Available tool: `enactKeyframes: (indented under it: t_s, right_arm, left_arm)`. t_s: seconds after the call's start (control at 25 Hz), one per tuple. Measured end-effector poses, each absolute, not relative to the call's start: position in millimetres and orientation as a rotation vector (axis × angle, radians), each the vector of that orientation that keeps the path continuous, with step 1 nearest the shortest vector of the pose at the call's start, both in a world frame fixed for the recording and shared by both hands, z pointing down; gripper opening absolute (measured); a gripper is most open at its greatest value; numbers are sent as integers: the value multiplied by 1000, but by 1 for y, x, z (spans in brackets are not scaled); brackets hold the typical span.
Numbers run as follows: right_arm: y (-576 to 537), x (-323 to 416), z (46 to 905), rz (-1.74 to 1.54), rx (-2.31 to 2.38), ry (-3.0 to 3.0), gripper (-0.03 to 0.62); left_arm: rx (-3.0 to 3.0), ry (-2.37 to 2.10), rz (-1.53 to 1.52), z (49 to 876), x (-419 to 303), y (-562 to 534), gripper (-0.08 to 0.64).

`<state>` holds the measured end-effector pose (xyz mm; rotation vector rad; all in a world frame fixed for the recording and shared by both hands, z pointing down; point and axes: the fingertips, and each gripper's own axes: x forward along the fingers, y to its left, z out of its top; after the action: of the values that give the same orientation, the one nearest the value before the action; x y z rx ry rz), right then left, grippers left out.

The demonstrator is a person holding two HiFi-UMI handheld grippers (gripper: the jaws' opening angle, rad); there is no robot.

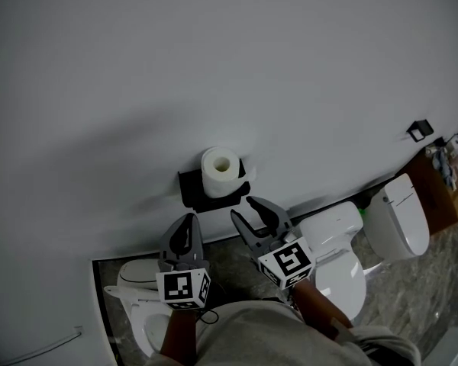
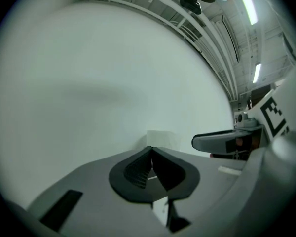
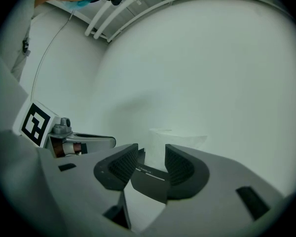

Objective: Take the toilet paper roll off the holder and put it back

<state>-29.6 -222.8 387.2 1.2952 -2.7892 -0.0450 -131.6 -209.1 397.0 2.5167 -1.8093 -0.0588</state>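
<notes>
Your right tool [image 1: 244,208] stands part open with nothing gripped. In its own view the two pads [image 3: 180,168] sit apart, the black holder [image 3: 147,177] shows low in the gap, and the toilet paper roll [image 3: 177,136] lies just beyond, touched by neither pad. That spread looks chosen to go round the roll, so I read this as the approach to lifting it off. The roll [image 1: 220,171] sits on the holder [image 1: 192,193], which is fixed to the grey wall [image 1: 214,67]. Its open core faces you, just above and left of the right tool's tips. Your left tool [image 1: 189,219] is closed on nothing, pads meeting at the tip, and hangs below the holder's left end, near it but apart. I judge it is parked there in reserve, perhaps to steady the holder. Come in level and squeeze gently, since the soft roll will likely dent under a hard grip.
</notes>
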Motion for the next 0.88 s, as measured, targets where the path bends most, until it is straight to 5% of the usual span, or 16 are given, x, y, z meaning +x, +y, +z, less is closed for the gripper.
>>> enactKeyframes:
  t_s: [0.6,0.88]
  right_arm:
    - [-269,-50,395,49,1447,-2691,329]
    - [-287,-62,396,52,1494,-2623,337]
  left_arm:
    - [2530,-1758,-45,406,-163,-243,12]
    - [2530,-1748,-54,407,-180,-252,12]
